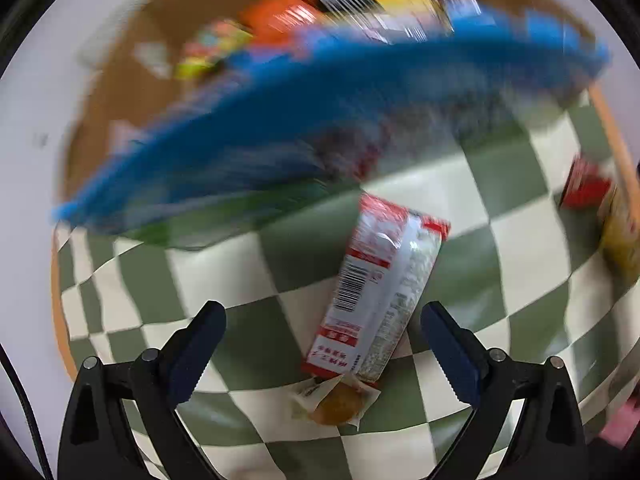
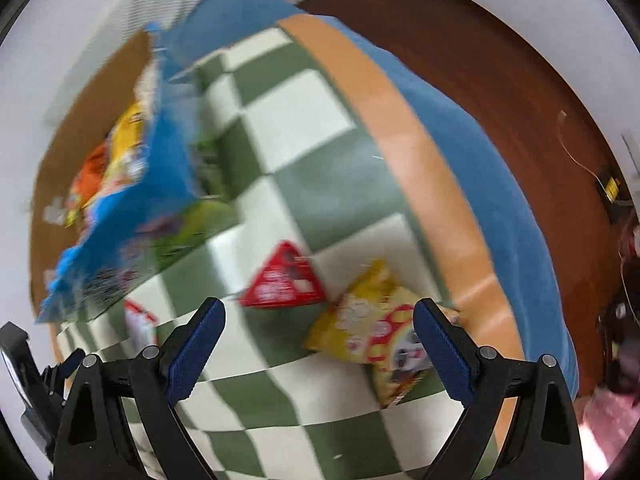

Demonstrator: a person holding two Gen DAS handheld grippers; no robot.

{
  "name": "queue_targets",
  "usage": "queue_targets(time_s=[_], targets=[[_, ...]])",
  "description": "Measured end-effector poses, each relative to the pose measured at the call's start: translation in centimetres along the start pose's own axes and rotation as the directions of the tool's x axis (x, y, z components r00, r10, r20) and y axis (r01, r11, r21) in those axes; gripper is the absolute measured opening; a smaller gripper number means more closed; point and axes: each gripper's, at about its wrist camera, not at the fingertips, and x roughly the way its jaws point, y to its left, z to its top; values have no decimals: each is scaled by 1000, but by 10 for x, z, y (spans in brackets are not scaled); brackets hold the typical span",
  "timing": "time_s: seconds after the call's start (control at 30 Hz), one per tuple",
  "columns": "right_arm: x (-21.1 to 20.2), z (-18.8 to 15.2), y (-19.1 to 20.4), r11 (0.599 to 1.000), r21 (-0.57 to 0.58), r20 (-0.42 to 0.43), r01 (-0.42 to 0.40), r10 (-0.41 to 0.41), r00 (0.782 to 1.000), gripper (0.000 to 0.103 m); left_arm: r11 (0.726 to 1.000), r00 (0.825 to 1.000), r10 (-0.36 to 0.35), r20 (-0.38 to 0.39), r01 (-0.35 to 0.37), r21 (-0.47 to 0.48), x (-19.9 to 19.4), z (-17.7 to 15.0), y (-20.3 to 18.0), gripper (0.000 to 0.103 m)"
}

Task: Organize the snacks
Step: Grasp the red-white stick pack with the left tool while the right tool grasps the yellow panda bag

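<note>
Where the green-and-cream checked cloth (image 1: pixel 280 248) covers the table, the left tool (image 1: pixel 323 322) hangs with its jaws spread wide and nothing between them. Its ribbed blue pads (image 1: pixel 452 354) flank a long white-and-red packet (image 1: pixel 384 280), glossy film with a barcode, lying flat in the lower centre of the left view. Touching the packet's near end is a small round golden snack in a clear wrapper (image 1: pixel 334 400). Across the upper half of that view a big blue bag (image 1: pixel 320 120) is smeared by motion blur, with orange and yellow packs (image 1: pixel 280 16) in a brown cardboard box (image 1: pixel 120 80) behind it (details unreadable).

In the right view the right tool (image 2: pixel 318 338) is likewise spread open and empty. Between its pads lies a crinkled yellow bag (image 2: pixel 372 332) with red dots, near the table's tan rounded edge (image 2: pixel 400 120). Just beside it, toward the centre, sits a red triangular pack (image 2: pixel 282 280).
</note>
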Motion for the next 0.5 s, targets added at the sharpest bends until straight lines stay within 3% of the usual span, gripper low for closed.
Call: queue_targets(time_s=[0.1,0.17,0.23,0.27,0.3,0.43,0.5], targets=[[10,1,-21,999,51,-20,-1,2,1000,97,996,998,-21,-67,26,90,23,4,-17,100],[19,1,-30,998,60,-51,20,-17,999,97,993,997,-33,-63,40,114,30,6,-25,99],[30,1,-37,997,68,-85,34,-28,996,97,993,998,-47,-47,52,106,30,8,-28,83],[32,0,-39,997,65,-99,37,-31,995,97,994,996,-65,-55,69,83,29,8,-28,65],[36,-2,-41,998,61,-107,34,-27,994,97,994,994,-89,-66,92,55,27,8,-28,60],[45,-11,-42,999,-6,-109,44,-45,993,96,980,978,-187,-93,180,-81,21,-1,-22,58],[49,-17,-41,1000,-7,-143,14,-15,990,93,946,947,-296,-126,272,-178,25,-12,-18,58]])
